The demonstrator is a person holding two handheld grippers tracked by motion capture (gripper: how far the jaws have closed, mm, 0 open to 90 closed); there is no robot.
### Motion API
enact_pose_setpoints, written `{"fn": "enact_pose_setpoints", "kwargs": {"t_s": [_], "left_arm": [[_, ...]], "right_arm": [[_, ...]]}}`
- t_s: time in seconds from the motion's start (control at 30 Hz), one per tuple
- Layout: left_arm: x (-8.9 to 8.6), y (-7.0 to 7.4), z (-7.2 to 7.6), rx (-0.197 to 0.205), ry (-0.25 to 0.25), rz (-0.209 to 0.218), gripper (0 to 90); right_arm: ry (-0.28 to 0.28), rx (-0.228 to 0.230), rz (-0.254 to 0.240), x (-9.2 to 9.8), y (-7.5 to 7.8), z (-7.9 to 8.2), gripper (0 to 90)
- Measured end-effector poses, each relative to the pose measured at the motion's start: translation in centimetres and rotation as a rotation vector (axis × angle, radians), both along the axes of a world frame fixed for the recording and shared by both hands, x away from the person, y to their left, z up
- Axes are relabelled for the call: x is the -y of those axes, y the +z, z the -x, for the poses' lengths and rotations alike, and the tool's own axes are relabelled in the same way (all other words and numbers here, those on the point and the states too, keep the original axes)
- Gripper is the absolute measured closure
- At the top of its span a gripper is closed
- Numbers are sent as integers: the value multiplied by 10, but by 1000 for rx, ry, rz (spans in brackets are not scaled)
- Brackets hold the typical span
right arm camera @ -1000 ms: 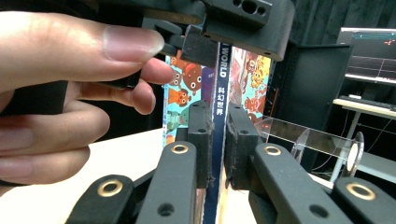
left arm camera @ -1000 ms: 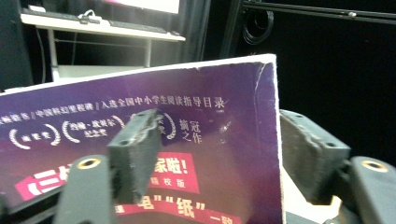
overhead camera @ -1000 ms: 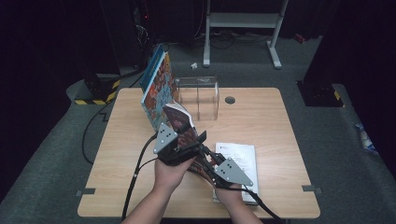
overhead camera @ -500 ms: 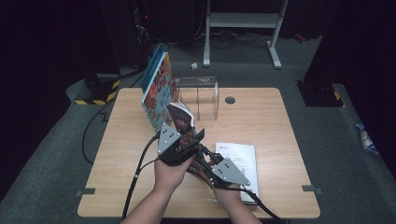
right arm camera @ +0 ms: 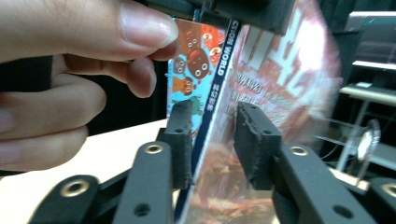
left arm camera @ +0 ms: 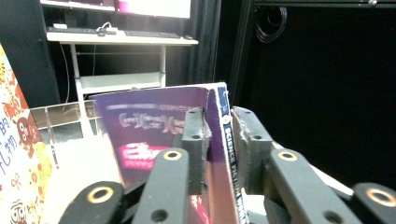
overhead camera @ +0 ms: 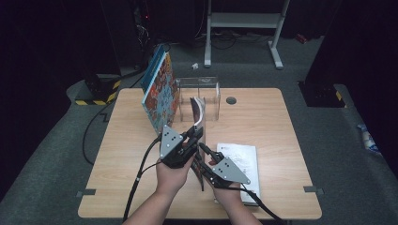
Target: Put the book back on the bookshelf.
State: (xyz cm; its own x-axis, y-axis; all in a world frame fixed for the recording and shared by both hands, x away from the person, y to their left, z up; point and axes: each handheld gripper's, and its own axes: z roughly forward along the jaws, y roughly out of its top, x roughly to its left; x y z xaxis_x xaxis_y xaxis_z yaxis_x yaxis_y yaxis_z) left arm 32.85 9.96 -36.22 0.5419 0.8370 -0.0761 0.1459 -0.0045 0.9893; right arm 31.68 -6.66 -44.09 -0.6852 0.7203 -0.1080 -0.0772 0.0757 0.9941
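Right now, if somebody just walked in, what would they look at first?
Probably the thin magazine standing up in the middle of the table, between both grippers. The left gripper has just been closing and pinches its spine, while the right gripper has just been opening, its pads a little off the spine. Next comes the bright orange picture book leaning by the clear stand at the back.
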Motion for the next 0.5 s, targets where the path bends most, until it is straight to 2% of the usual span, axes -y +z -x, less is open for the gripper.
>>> {"fn": "enact_pose_setpoints", "kwargs": {"t_s": [0.03,0.07,0.13,0.2,0.37,0.5], "left_arm": [[0,0,0,0,0,0,801],[-2,0,0,8,-2,-1,819],[-3,0,-1,18,-16,-7,837],[-7,1,1,51,-2,-14,840],[-17,4,-1,60,7,20,840],[-23,5,-2,65,6,24,840]], "right_arm": [[0,0,0,0,0,0,642],[39,-19,-4,0,0,-1,603],[59,-22,4,0,-1,-1,585],[77,-29,5,2,-3,1,582],[54,-39,16,12,-8,4,587],[29,-51,16,22,-9,3,590]]}}
